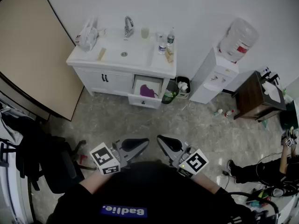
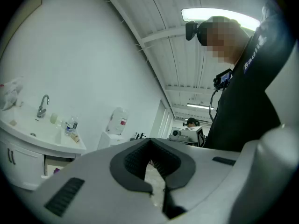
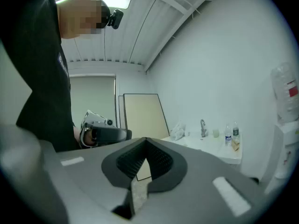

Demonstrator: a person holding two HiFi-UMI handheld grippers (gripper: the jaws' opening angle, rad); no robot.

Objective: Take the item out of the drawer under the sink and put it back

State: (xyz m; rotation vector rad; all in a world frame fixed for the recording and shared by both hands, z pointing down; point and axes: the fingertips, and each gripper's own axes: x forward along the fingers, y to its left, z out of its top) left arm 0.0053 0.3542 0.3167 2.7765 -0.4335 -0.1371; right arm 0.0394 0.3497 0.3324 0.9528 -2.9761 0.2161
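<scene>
**Drawer open, purple thing inside, both grippers empty**

The white sink cabinet (image 1: 100, 78) stands against the far wall, with a water cooler (image 1: 219, 73) off to its right and a small bin (image 1: 183, 87) tucked between them. The person stands well back from all of it on the stone floor.

One drawer (image 1: 142, 102), at the right side under the sink, is pulled out. The left gripper (image 1: 140, 143) and the right gripper (image 1: 166, 143) are held level and close to the person's body, well apart from the cabinet. Each gripper's own view shows its jaws clenched tip to tip with nothing between them, both on the left (image 2: 157, 190) and on the right (image 3: 134, 184).

The item (image 1: 148, 91) lies inside the open drawer. It is a purple, soft-looking lump, perhaps cloth, too small from here to tell more.

As I read it, either the item has not been lifted out yet, or it is already back in. The pictures cannot settle which. Either way the drawer is not closed.
</scene>
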